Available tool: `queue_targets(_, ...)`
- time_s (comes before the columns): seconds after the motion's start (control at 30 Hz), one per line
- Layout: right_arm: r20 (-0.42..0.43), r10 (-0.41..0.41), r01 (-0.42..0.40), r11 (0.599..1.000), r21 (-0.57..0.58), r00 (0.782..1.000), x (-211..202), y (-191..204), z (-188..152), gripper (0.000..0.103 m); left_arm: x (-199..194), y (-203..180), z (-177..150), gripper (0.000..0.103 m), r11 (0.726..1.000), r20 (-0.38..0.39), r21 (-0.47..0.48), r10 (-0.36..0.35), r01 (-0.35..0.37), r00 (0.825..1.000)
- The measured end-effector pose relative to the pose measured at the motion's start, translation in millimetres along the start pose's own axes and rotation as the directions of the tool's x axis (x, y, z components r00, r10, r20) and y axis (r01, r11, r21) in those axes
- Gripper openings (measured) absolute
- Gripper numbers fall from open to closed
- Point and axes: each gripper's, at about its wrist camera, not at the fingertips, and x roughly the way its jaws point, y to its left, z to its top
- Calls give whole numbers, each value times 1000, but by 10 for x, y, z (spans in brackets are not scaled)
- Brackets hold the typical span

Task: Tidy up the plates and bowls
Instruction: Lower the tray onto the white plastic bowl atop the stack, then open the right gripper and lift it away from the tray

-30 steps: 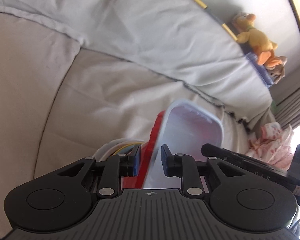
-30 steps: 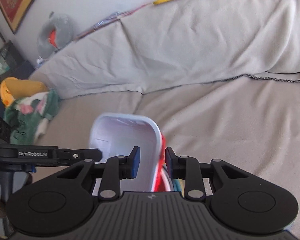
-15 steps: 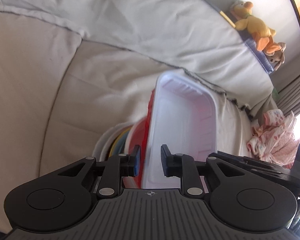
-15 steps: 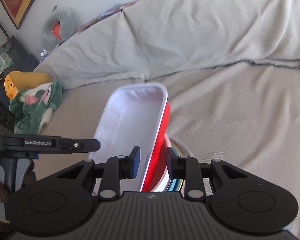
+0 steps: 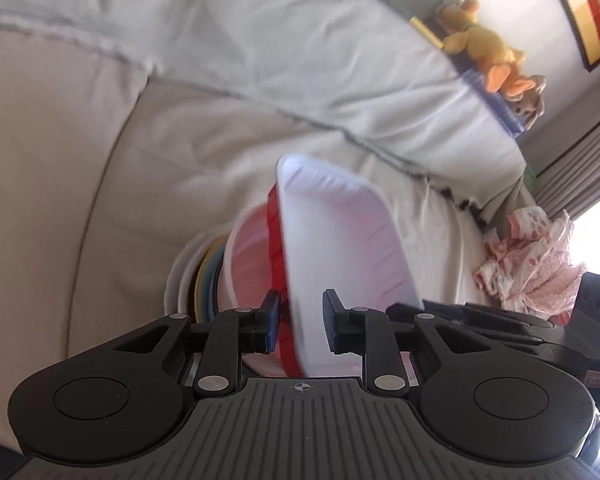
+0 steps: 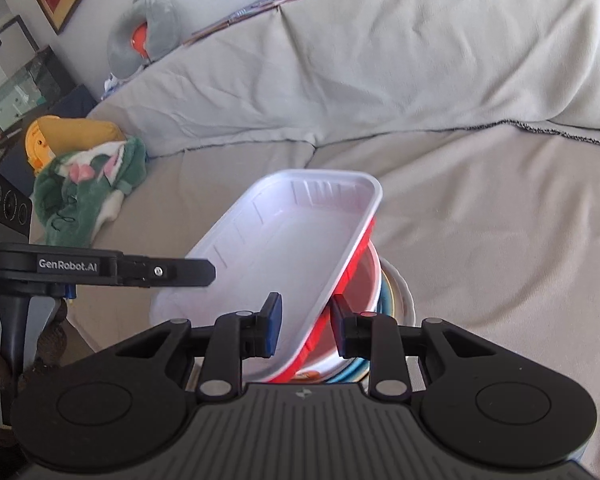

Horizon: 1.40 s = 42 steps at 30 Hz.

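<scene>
A rectangular tray, white inside and red outside (image 5: 340, 240) (image 6: 292, 236), sits tilted on a round white bowl (image 5: 248, 256) (image 6: 372, 276). The bowl rests on a stack of coloured plates (image 5: 204, 276) (image 6: 396, 292) on the sofa seat. My left gripper (image 5: 299, 322) straddles the tray's rim with a gap on both sides. My right gripper (image 6: 306, 328) straddles the opposite rim, also with gaps. Both look open. The left gripper's finger (image 6: 160, 270) shows in the right wrist view.
A grey-covered sofa (image 5: 100, 160) (image 6: 480, 200) carries everything. Plush toys (image 5: 484, 48) sit on the backrest, pink clothes (image 5: 532, 256) lie to the right. Green clothing (image 6: 84, 188) and a grey neck pillow (image 6: 140, 40) lie at the left end.
The tray has come down onto the bowl and plate stack. Both grippers' jaws have widened from the tray's rims.
</scene>
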Motion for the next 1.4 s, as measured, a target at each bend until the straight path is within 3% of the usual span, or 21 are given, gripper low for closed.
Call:
queue_targets(0.07, 2, 8, -8, 1000, 3, 1000, -11, -7, -5, 27, 3, 55, -17, 24, 1000, -4, -18, -7, 7, 1000)
queue_targets(0.27, 48, 4, -4, 1000, 5, 999, -72, 2, 54, 27, -162, 148, 81, 24, 998, 83, -56, 9, -5, 997)
queue_targets(0.7, 28, 27, -27, 1000, 15, 999, -21, -3, 4, 27, -107, 67, -14, 23, 999, 41, -27, -16, 17, 999)
queue_targets(0.97, 84, 0, 0, 1000, 1, 996, -150, 32, -28, 27, -274, -25, -89, 24, 1000, 86, -12, 9, -9, 996)
queue_targets(1.13, 180, -26, 30, 999, -16, 983, -545, 146, -184, 28, -688, -270, -422, 24, 997, 236, 39, 53, -64, 970)
queue_targets(1.23, 209, -12, 18, 999, -28, 978, -835, 233, -383, 37, -854, -490, -817, 24, 992, 309, 88, 58, -89, 949)
queue_targets(1.27, 212, -8, 16, 999, -36, 977, -929, 275, -481, 42, -901, -562, -973, 23, 990, 325, 105, 51, -90, 944)
queue_targets(1.4, 169, -74, 84, 995, -55, 983, -1150, 438, -911, 43, -1070, -925, -1649, 16, 973, 393, 171, 79, -157, 916)
